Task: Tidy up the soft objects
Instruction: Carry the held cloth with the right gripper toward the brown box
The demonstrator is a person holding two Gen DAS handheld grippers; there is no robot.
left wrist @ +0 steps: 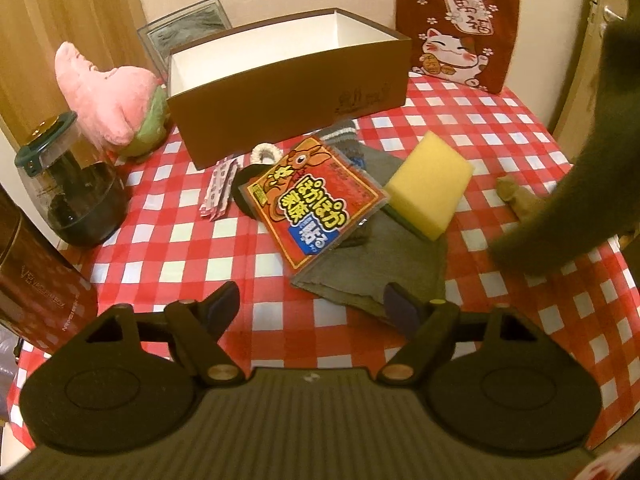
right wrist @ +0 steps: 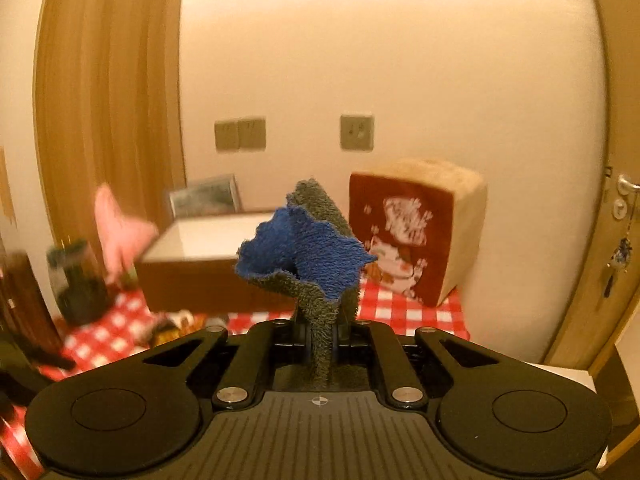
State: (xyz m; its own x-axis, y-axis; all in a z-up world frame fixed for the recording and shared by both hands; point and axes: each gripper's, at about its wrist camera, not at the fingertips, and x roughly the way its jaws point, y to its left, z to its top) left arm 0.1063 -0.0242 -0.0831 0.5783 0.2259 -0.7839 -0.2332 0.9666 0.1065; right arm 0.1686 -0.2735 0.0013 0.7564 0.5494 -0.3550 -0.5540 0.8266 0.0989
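The right gripper (right wrist: 320, 336), clamped on a grey-and-blue sock (right wrist: 308, 256) held above the table, has the open box (right wrist: 208, 280) ahead to its left, while the left gripper (left wrist: 310, 302) hovers with jaws apart.

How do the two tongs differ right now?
The left tongs stand open and empty over the checked cloth; the right tongs are shut on a grey-and-blue sock. The left aim down at the pile; the right are raised, facing the box. Both are black.
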